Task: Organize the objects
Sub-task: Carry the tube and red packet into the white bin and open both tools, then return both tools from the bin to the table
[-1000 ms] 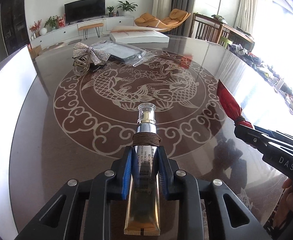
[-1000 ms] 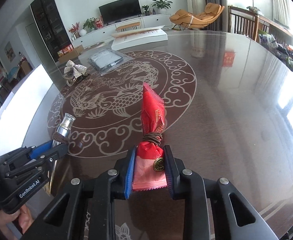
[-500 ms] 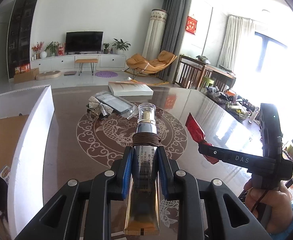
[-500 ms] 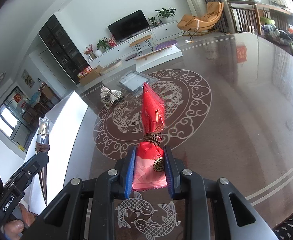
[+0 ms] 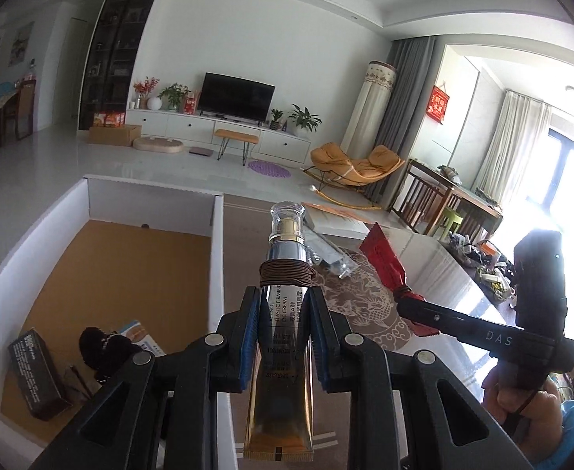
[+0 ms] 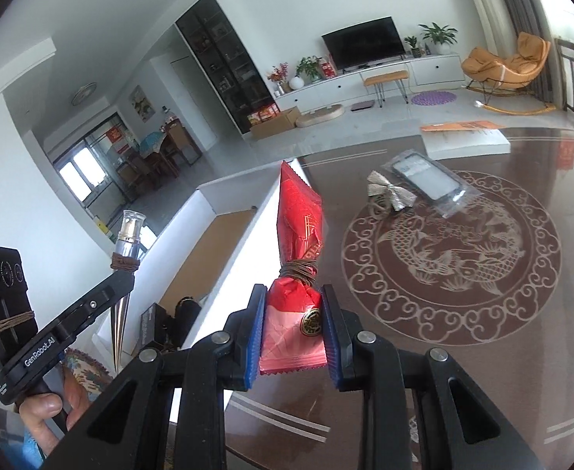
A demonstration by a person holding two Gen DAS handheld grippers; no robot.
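The gold cream tube (image 5: 281,356) sits clamped in the left gripper (image 5: 283,337), above the white box's (image 5: 218,274) edge. The red packet (image 6: 296,274) is pinched in the right gripper (image 6: 292,333), over the desk (image 6: 482,352).

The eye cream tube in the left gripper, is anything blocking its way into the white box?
Nothing visible does. The eye cream tube is held above the white box, whose top is open; a dark carton and black pouch lie only at its near end.
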